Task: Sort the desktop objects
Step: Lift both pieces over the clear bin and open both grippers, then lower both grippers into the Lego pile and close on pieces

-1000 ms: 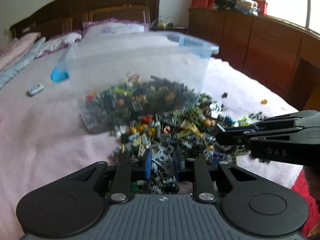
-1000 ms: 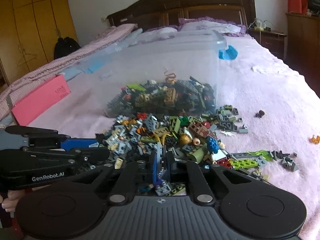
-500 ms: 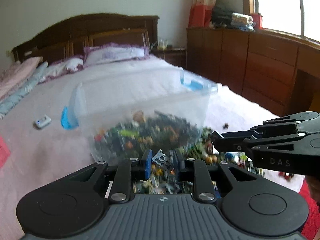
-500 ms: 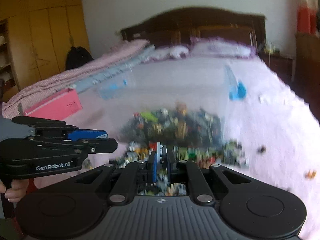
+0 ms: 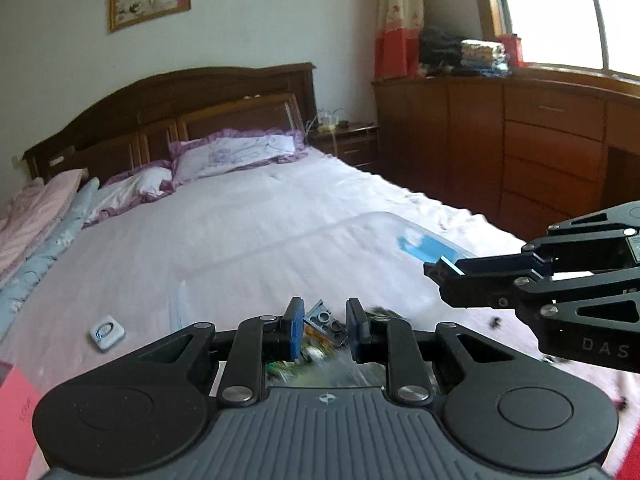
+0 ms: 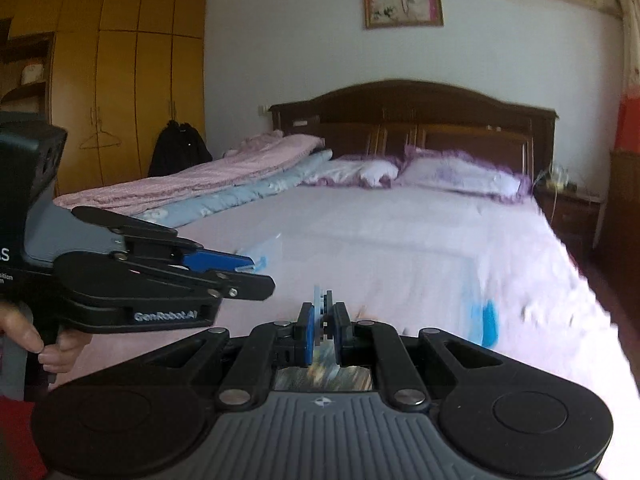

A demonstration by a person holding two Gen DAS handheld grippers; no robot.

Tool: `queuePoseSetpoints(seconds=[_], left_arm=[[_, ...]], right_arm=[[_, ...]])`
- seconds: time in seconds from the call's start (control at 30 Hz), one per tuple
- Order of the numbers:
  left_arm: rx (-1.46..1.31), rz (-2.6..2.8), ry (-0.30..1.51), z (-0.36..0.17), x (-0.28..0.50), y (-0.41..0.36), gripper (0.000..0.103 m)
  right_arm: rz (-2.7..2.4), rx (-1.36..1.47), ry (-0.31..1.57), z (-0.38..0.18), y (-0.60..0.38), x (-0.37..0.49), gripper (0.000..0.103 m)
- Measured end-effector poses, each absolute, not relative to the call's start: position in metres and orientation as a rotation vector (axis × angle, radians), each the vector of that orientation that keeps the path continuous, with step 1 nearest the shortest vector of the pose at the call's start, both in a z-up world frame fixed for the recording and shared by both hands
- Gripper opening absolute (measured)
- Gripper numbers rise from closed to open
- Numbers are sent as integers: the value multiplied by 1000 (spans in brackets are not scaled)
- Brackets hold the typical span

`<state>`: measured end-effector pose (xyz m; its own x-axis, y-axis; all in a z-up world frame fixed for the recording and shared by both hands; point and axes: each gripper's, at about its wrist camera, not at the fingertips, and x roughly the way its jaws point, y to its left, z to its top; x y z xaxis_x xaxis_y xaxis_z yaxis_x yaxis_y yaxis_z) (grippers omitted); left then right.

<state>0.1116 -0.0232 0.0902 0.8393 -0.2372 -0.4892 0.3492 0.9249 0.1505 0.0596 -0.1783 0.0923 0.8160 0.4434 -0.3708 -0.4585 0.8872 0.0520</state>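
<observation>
Two grippers hover above the bed (image 5: 280, 216). Left gripper (image 5: 325, 322) pinches a grey brick plate (image 5: 325, 320); right gripper (image 6: 323, 326) pinches a light-blue plate (image 6: 319, 306). Below, the clear bin (image 5: 360, 240) holds blurred bricks (image 5: 312, 368).

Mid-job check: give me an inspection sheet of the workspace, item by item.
Surface: pale pink bedsheet, rumpled toward the right edge.
Job's things: clear plastic bin with blue latches; blurred heap of small bricks; grey studded plate; light blue stacked plates.
Clutter: small white remote; pink box; a few stray pieces.
Grippers: left gripper shut on the grey studded plate; right gripper shut on the light blue stacked plates.
Cables: wires on the wooden nightstand.
Surroundings: dark wooden headboard, purple-frilled pillows, yellow wardrobe.
</observation>
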Motion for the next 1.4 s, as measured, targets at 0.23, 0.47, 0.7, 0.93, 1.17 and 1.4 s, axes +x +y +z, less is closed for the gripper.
queuePoseSetpoints(seconds=[0.23,0.47,0.7,0.93,1.17,1.4], left_arm=[[181,-281,576,80,161,-24,40],[214,-271,555,76,136,-20,69],[216,-309,529,67,87,-17,85],[185,-243,631,24,56,-14,94],[138,-251,777,-19,48,-11,59],[121,-241,784,-26,45,-4,56]], right_arm=[[437,-32,457,94,-174,124,20],[429,-9,450,92,-179,117,27],[411,-81,459,83,-187,64,45],[377,-62,548,38,-196,29,47],[372,11,688,-14,-196,12,30],[405,-2,694,-19,-180,19,19]])
